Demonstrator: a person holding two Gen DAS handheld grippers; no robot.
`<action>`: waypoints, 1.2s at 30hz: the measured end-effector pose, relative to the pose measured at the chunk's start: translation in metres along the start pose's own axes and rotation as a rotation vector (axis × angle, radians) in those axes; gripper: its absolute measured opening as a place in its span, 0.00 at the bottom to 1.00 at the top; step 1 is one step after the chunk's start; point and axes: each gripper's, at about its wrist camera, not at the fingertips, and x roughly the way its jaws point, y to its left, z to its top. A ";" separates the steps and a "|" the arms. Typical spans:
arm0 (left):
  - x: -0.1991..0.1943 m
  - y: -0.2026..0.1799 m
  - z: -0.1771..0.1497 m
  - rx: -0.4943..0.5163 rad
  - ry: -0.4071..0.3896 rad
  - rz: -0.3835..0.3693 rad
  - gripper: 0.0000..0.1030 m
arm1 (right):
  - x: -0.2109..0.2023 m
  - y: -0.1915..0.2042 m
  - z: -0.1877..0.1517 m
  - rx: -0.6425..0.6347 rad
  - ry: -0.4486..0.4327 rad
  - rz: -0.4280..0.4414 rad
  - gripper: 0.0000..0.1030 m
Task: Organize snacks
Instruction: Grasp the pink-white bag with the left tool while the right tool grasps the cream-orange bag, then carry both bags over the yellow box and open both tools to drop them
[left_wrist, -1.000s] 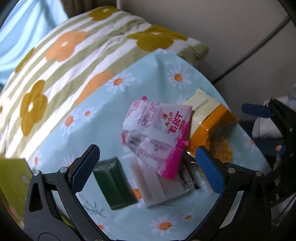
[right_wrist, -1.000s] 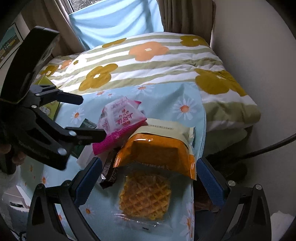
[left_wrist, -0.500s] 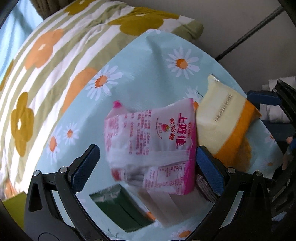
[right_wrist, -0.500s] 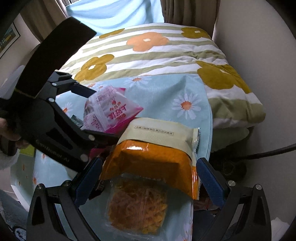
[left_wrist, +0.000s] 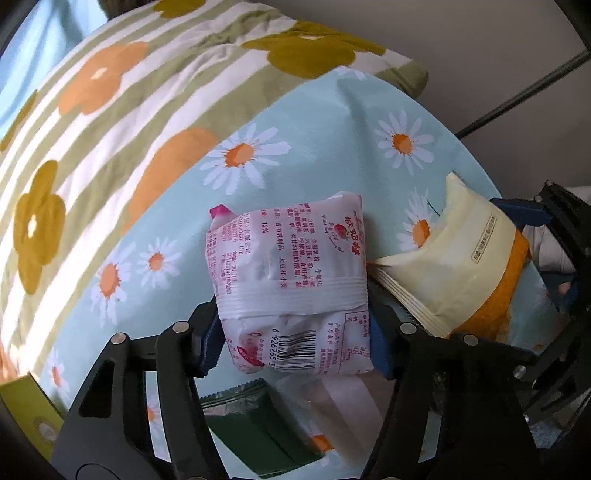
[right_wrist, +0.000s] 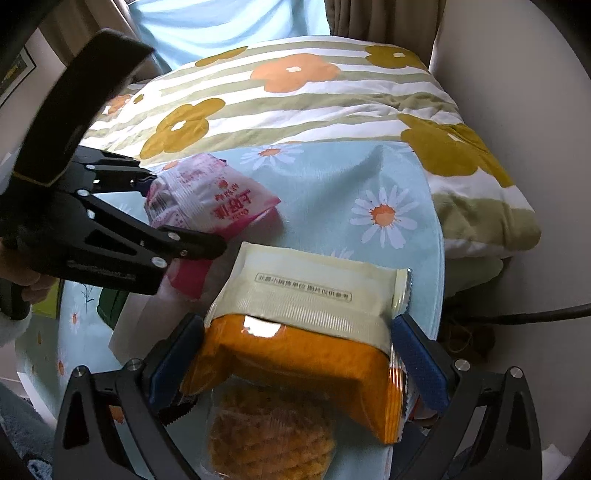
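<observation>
Through the left wrist camera, we see our left gripper (left_wrist: 295, 332) with its jaws closed on the pink-and-white snack packet (left_wrist: 291, 284), gripping it at both side edges just above the barcode. The packet hangs over the daisy-print cloth (left_wrist: 314, 147) that covers the surface. Below it lie a dark green packet (left_wrist: 258, 432) and a pale translucent wrapper (left_wrist: 343, 406), side by side on the cloth. To the right, the cream-and-orange waffle packet (left_wrist: 465, 266) almost touches the pink one; we cannot tell whether they meet. Beyond the cloth lies a striped flowered quilt (left_wrist: 110, 110).

Through the right wrist camera, our right gripper (right_wrist: 299, 354) has its jaws pressed on the waffle packet (right_wrist: 306, 332), one blue pad (right_wrist: 421, 362) at each side of the orange band, the waffle showing through the clear end nearest us. To the left, the left gripper (right_wrist: 177, 218) holds the pink packet (right_wrist: 210, 195) above the cloth (right_wrist: 332, 199), with the quilt (right_wrist: 295, 99) behind.
</observation>
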 end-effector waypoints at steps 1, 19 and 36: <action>-0.002 0.002 -0.001 -0.010 -0.005 0.000 0.56 | 0.000 0.000 0.000 0.002 -0.001 0.005 0.98; -0.057 0.021 -0.023 -0.198 -0.133 0.018 0.56 | 0.016 0.006 0.003 0.004 0.019 0.005 0.83; -0.139 0.018 -0.068 -0.339 -0.306 0.075 0.56 | -0.053 0.019 0.004 -0.003 -0.132 0.045 0.75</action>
